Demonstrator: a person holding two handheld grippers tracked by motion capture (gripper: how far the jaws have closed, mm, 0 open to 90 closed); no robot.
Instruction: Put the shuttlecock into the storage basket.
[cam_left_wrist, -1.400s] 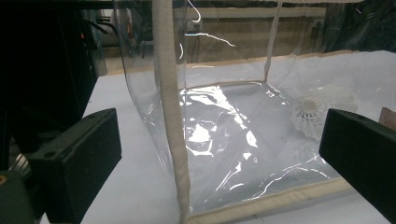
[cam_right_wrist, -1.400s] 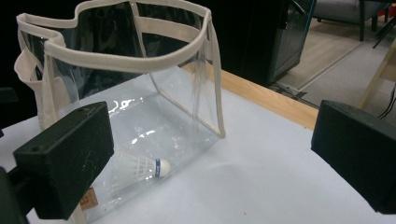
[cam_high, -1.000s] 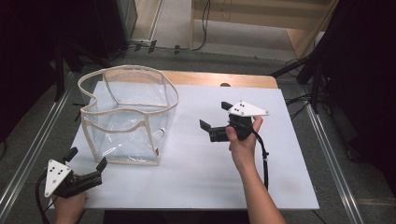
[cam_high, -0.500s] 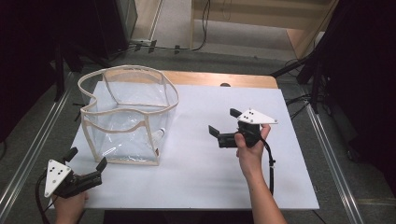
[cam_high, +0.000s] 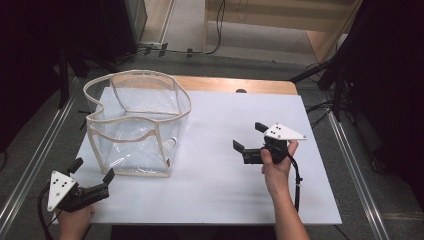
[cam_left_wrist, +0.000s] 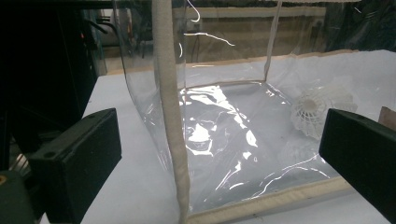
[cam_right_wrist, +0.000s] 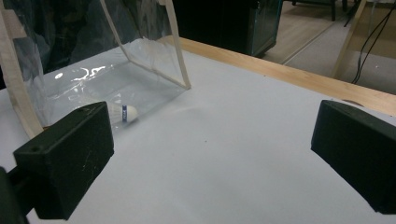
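The shuttlecock (cam_right_wrist: 122, 113) lay on its side inside the clear bag (cam_high: 135, 125), at the bag's bottom near the corner facing the right gripper (cam_high: 250, 139). In the right gripper view it sat ahead and to the left of the jaws, well apart from them. That gripper was held above the white table (cam_high: 225, 190), jaws spread wide and empty, pointing toward the bag, the hand (cam_high: 275, 167) wrapped round its handle and the forearm coming up from the near edge. The left gripper (cam_high: 92, 170) hovered just beside the bag's near corner, jaws likewise parted and holding nothing, the bag's seam between them in its own view.
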